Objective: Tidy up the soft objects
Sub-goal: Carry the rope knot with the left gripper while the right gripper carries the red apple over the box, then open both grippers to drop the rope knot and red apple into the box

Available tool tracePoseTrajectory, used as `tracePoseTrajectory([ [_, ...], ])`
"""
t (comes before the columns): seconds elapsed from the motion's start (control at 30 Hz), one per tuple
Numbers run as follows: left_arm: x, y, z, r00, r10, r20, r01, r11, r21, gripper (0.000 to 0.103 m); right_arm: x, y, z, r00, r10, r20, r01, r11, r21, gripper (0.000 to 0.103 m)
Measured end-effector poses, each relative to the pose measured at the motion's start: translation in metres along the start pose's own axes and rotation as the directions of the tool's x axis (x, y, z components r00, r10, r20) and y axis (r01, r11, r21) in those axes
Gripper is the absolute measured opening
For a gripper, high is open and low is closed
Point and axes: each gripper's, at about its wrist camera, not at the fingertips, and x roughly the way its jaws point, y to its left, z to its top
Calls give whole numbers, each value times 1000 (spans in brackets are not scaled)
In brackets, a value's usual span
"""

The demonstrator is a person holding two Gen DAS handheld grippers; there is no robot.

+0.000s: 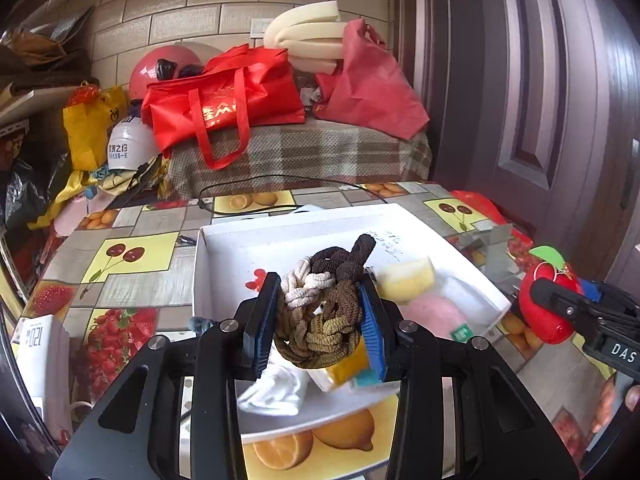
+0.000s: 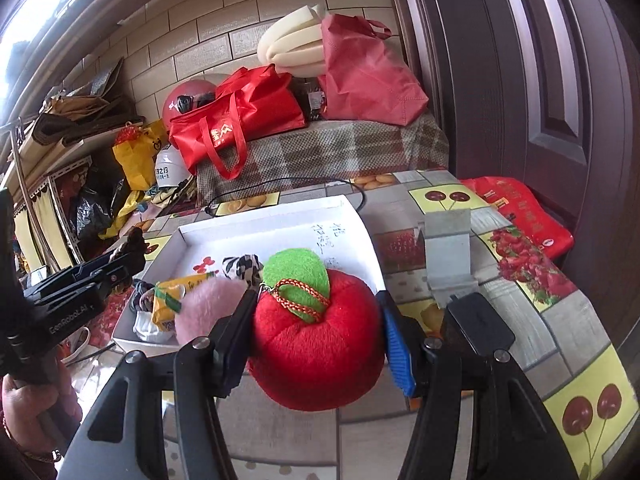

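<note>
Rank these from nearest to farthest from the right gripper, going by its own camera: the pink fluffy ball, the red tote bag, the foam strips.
1. Pink fluffy ball, in the white box, just left of the right gripper.
2. Red tote bag, on the plaid-covered surface behind the table.
3. Foam strips, highest up, against the tiled wall.

surface: table under fruit-print oilcloth (image 2: 568, 364) | on it: shallow white cardboard box (image 2: 280, 216); thin black cable (image 1: 280, 178); grey folded metal bracket (image 2: 448, 256)

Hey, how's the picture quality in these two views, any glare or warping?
Left wrist view: strong fisheye bending of the door, dark corners, hair ties sharp. Right wrist view: blown-out window glare top left, plush apple sharp, same warping.
</note>
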Motion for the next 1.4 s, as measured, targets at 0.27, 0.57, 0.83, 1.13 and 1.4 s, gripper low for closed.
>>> tracePoseTrajectory([
  [0.27, 27, 23, 11, 999, 37, -3, -37, 996, -78, 38, 37, 18, 30, 1000, 16, -24, -16, 1000, -5, 58],
  [0.57, 42, 36, 7, 997, 57, -43, -61, 995, -75, 38, 82, 39, 36, 995, 31, -97, -30, 999, 18, 58],
  [0.83, 52, 39, 15, 999, 10, -39, -14, 996, -84, 38, 100, 55, 36, 994, 14, -113, -12, 1000, 17, 61],
  [1.13, 48, 46, 17, 997, 76, -30, -79, 990, -116, 103, 85, 49, 40, 1000, -3, -25, 5, 999, 54, 103],
  [1.4, 35, 53, 22, 996, 91, 16, -88, 987, -134, 103, 56, 47, 40, 996, -24, 89, 18, 998, 63, 103],
])
